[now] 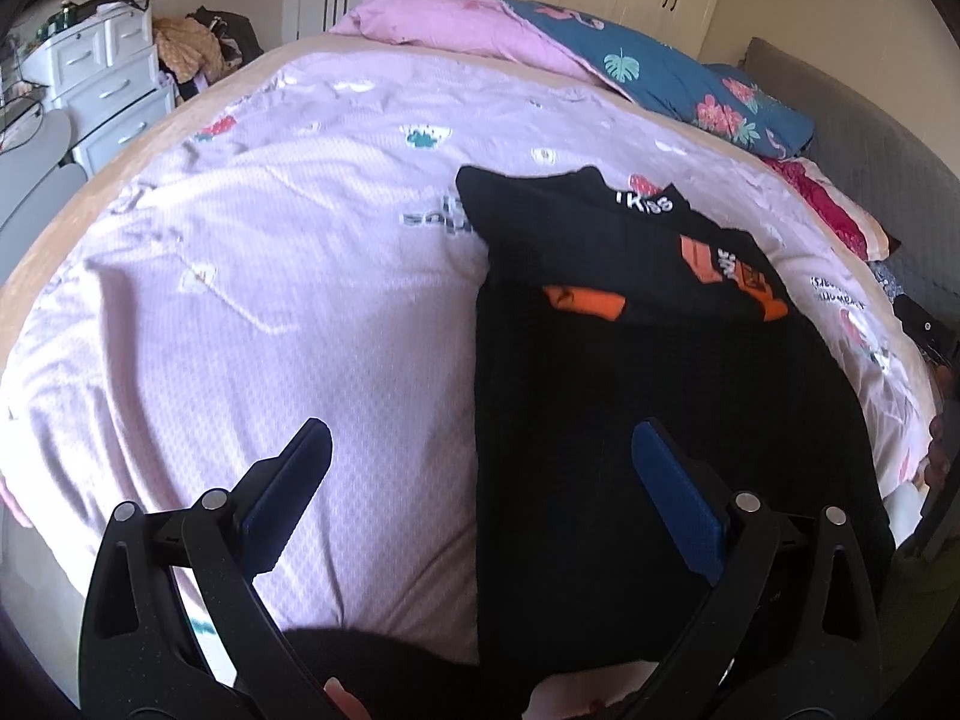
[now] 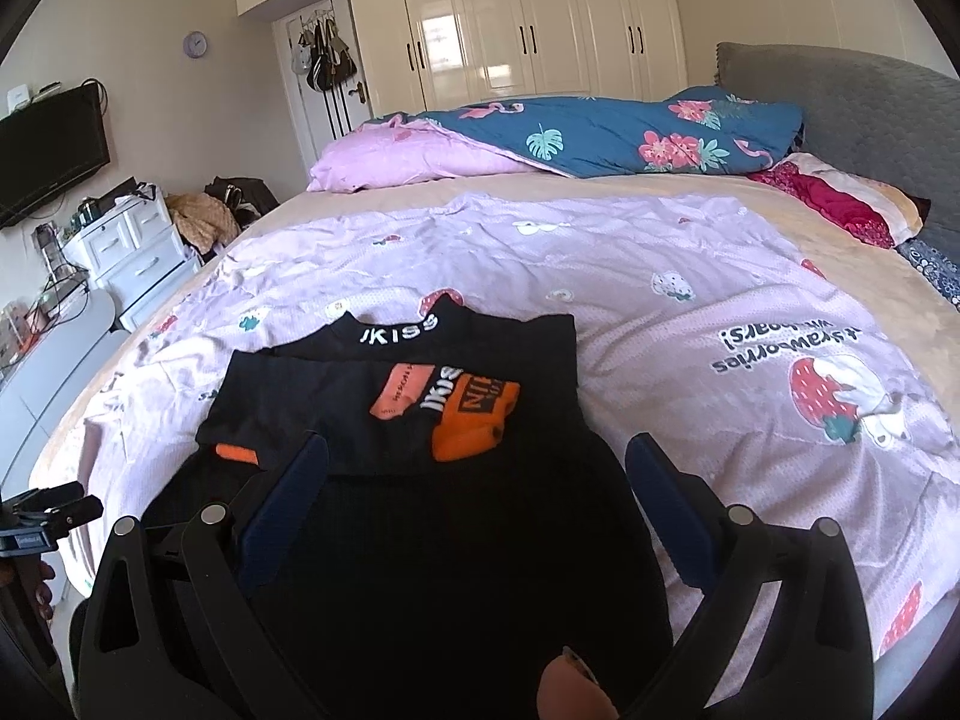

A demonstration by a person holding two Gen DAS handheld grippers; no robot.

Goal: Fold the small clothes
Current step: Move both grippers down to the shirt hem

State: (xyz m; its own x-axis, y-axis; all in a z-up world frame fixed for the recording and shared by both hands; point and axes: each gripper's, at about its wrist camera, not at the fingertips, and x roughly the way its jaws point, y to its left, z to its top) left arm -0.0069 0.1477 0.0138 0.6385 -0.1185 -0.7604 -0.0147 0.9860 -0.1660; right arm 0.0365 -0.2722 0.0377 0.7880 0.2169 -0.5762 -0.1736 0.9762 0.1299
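Observation:
A black garment [image 1: 648, 372] with orange patches and white "KISS" lettering lies partly folded on the pink strawberry-print sheet [image 1: 270, 300]. It also shows in the right wrist view [image 2: 432, 480]. My left gripper [image 1: 480, 450] is open and empty, hovering over the garment's left edge, its right finger above the black cloth. My right gripper [image 2: 477, 462] is open and empty, hovering above the garment's near part, both fingers over the cloth. The left gripper [image 2: 51, 510] shows at the left edge of the right wrist view.
A pink and blue floral duvet [image 2: 600, 132] is bunched at the bed's far side. A grey headboard [image 2: 870, 108] and a red pillow [image 2: 840, 198] are at the right. White drawers [image 2: 132, 252], a TV [image 2: 48, 150] and wardrobes [image 2: 528, 30] stand beyond the bed.

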